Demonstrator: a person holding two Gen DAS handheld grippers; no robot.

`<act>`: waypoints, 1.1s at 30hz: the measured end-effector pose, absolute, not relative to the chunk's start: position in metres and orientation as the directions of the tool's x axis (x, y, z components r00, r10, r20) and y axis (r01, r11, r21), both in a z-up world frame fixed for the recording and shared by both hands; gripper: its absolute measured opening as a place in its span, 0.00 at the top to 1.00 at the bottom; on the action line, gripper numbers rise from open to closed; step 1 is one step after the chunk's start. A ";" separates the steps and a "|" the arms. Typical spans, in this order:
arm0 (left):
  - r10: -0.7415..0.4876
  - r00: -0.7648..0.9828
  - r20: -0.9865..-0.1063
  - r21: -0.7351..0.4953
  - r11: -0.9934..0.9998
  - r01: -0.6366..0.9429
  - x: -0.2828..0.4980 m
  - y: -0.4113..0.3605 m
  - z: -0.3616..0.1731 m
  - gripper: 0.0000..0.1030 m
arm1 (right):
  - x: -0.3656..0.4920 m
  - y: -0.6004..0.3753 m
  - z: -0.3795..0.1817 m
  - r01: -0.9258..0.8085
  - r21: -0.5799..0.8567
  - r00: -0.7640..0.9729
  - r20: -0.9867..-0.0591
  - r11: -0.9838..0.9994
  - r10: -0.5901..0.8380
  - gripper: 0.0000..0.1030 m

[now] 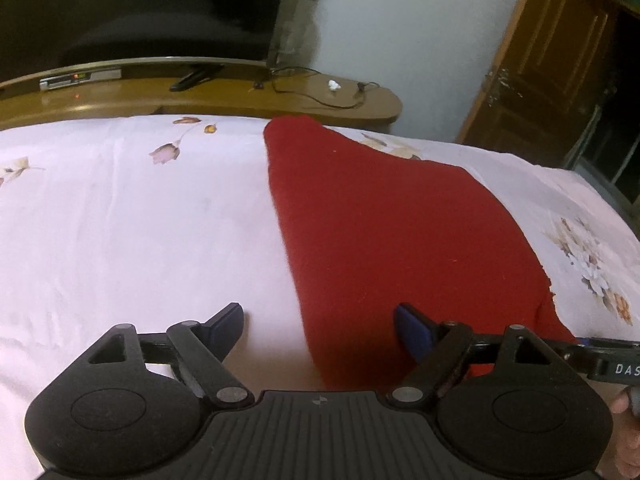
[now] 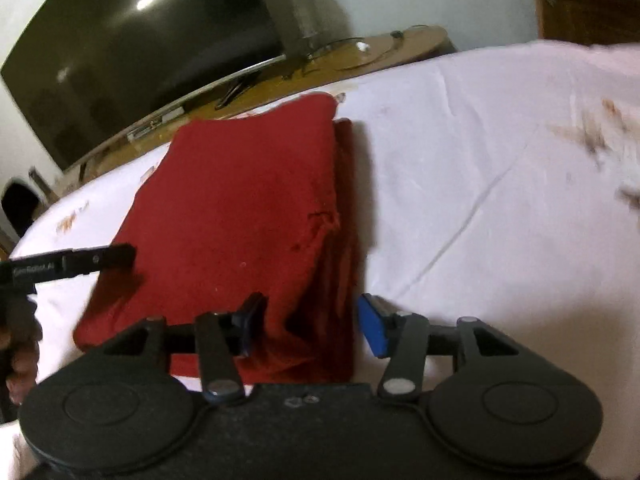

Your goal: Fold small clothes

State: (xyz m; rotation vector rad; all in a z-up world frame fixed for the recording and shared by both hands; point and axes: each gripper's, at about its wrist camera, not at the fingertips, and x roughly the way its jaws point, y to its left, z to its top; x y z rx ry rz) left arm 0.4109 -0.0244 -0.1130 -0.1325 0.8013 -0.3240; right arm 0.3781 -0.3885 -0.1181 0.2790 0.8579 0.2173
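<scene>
- A red cloth [image 1: 384,216] lies folded on a bed, on a pale pink sheet [image 1: 132,220] with flowers printed on it.
- The cloth lies flat. In the right wrist view its right side shows a few layers stacked up, with a small tear near that edge.
- The left hand-held gripper [image 1: 320,326] has its two blue tips far apart. One tip is over the bare sheet and the other is over the near edge of the red cloth. It holds nothing.
- The right hand-held gripper [image 2: 312,322] has its tips apart too, but not as wide. The near right corner of the red cloth sits between them, and the tips do not press on it.
- Past the bed stands a long wooden bench [image 1: 248,98] with a big dark TV [image 2: 132,52], a black cable and a small white thing on it.
- A brown wooden door [image 1: 548,64] is at the right in the left wrist view.
</scene>
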 end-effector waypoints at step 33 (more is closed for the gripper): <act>-0.661 0.424 -0.619 -0.667 0.728 0.161 0.473 0.022 -0.150 0.19 | 0.452 -0.469 -0.138 -0.011 0.750 0.543 -0.551 0.661 0.634 0.19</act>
